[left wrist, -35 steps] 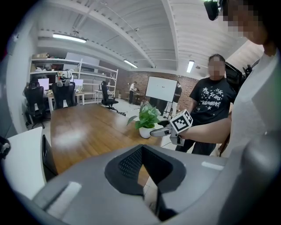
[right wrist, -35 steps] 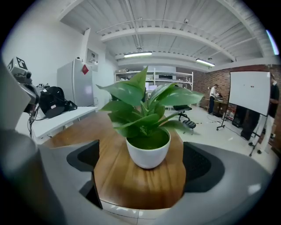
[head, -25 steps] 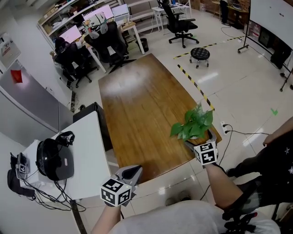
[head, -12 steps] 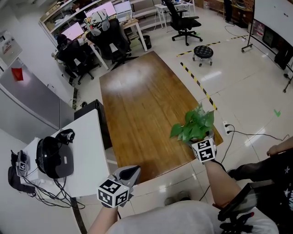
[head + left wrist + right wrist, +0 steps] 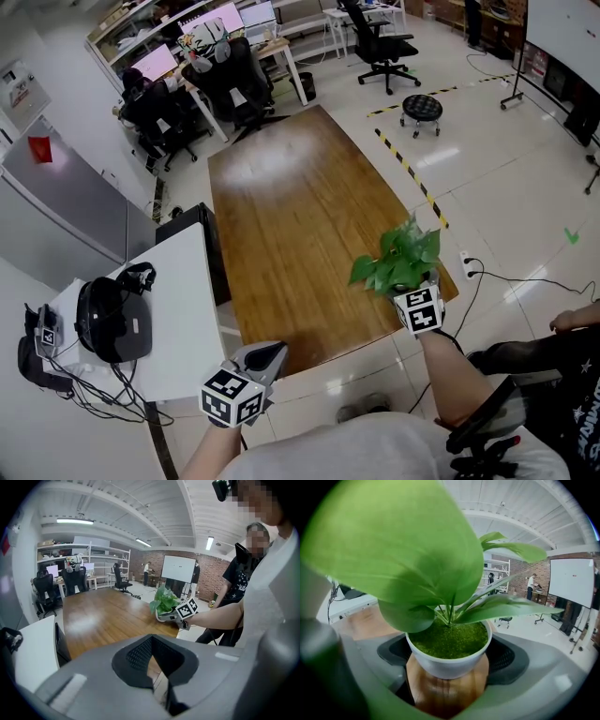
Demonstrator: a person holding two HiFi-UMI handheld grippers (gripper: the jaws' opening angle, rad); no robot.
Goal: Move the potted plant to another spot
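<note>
One potted plant (image 5: 398,261) is held between the jaws of the right gripper (image 5: 449,670). The jaws have just been closing, and their black, finely ribbed pads (image 5: 508,660) are set against either side of the pot (image 5: 449,663). The pot is a smooth, white, rounded bowl that narrows downward. It is filled to the rim with grainy green moss, from which thin stems and broad, glossy, pointed leaves rise. One blurred leaf blocks much of the right gripper view, and in the head view the pot is hidden under the foliage. Polished wood of the long table (image 5: 291,216) is seen under the pot, at the near right corner; whether the pot rests on it cannot be told. Well to that gripper's left, the left gripper (image 5: 154,673) is kept closed and empty.
</note>
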